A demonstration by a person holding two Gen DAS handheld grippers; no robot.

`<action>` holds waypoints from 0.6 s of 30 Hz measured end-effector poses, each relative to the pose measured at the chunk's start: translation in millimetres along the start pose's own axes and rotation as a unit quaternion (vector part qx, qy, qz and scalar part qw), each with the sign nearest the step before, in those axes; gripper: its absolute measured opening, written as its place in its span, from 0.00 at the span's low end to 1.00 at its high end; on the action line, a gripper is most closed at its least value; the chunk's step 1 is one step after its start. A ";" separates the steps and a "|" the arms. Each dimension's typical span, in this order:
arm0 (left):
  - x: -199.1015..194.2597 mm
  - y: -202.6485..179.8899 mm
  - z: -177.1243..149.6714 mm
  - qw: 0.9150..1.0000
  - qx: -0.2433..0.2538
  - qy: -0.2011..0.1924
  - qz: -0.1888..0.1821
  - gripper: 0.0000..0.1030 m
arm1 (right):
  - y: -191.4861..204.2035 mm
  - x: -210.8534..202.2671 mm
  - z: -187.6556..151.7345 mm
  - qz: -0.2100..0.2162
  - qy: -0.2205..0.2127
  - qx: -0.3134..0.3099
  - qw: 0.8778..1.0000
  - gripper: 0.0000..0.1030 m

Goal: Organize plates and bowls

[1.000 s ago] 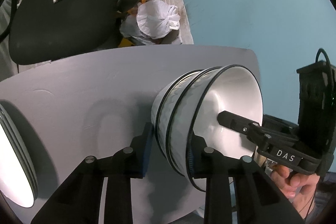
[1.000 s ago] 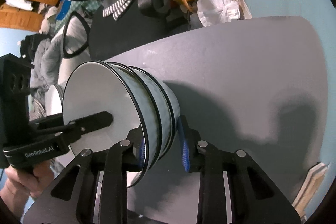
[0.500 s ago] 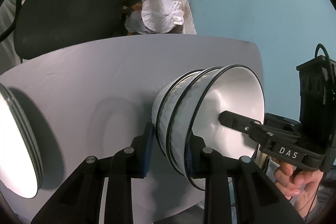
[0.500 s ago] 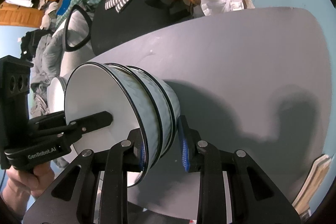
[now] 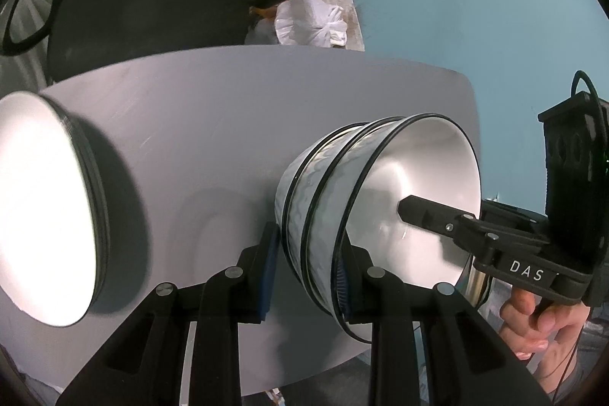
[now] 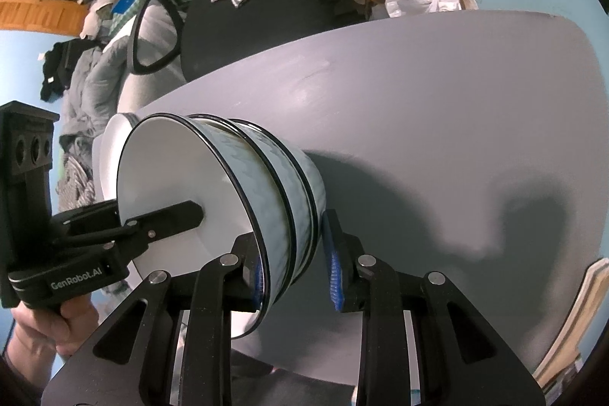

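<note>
1. Three nested bowls (image 6: 281, 200) with black rims sit on the grey surface (image 6: 437, 124).
2. The right gripper (image 6: 295, 267) straddles their near wall; contact looks likely but is unclear.
3. The left gripper (image 6: 163, 221) reaches inside the top bowl.
4. White plates (image 6: 108, 155) show behind.

The nested bowls (image 5: 377, 208) are showing white insides, black rims and pale blue wavy-patterned outsides. At nine o'clock the plates (image 5: 42, 215) are glaring white. The table (image 6: 437, 124) is looking grey, the gripper pads (image 6: 335, 273) blue.
</note>
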State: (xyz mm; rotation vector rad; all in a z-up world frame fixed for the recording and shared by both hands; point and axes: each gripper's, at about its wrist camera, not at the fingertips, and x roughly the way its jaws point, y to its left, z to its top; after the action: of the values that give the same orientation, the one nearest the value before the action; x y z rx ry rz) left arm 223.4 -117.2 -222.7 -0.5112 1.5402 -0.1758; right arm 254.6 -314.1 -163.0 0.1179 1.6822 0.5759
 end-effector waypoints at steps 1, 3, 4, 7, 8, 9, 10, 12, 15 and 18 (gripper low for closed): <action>-0.9 2.7 -2.7 1.000 0.000 0.000 0.000 0.26 | 2.9 0.8 -1.3 -0.001 0.000 -0.001 1.000 0.25; -3.7 7.1 -7.9 1.000 -0.002 -0.001 -0.001 0.26 | 8.7 2.6 -3.6 -0.001 0.000 -0.004 1.000 0.25; -5.4 9.8 -11.2 1.000 -0.002 -0.001 -0.001 0.26 | 11.8 3.1 -4.9 -0.002 0.000 -0.005 1.000 0.25; -10.4 16.1 -18.6 1.000 0.001 -0.003 0.000 0.26 | 23.6 5.2 -6.9 -0.003 -0.002 -0.008 1.000 0.25; -12.9 18.7 -20.8 1.000 0.002 -0.004 0.001 0.26 | 26.0 5.2 -7.8 -0.003 -0.002 -0.009 1.000 0.25; -15.5 21.4 -22.9 1.000 0.003 -0.006 0.001 0.26 | 29.1 5.0 -8.3 -0.004 -0.004 -0.012 1.000 0.25; -17.8 23.3 -24.6 1.000 0.002 -0.008 0.000 0.26 | 32.9 5.4 -8.9 -0.004 -0.005 -0.014 1.000 0.25; -23.3 29.0 -28.1 1.000 -0.003 -0.012 -0.002 0.26 | 40.8 6.6 -9.9 -0.004 -0.007 -0.018 1.000 0.25; -28.7 38.9 -32.5 1.000 -0.009 -0.016 -0.005 0.26 | 50.8 9.9 -12.8 -0.004 -0.008 -0.022 1.000 0.25; -35.2 47.1 -35.8 1.000 -0.013 -0.020 -0.004 0.26 | 62.2 13.9 -15.5 -0.001 -0.008 -0.023 1.000 0.25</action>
State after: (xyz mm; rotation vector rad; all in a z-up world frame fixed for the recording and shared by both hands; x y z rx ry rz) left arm 177.2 -68.1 -208.8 -0.5398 1.5026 -0.1511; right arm 222.1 -259.3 -147.2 0.0862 1.6515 0.6101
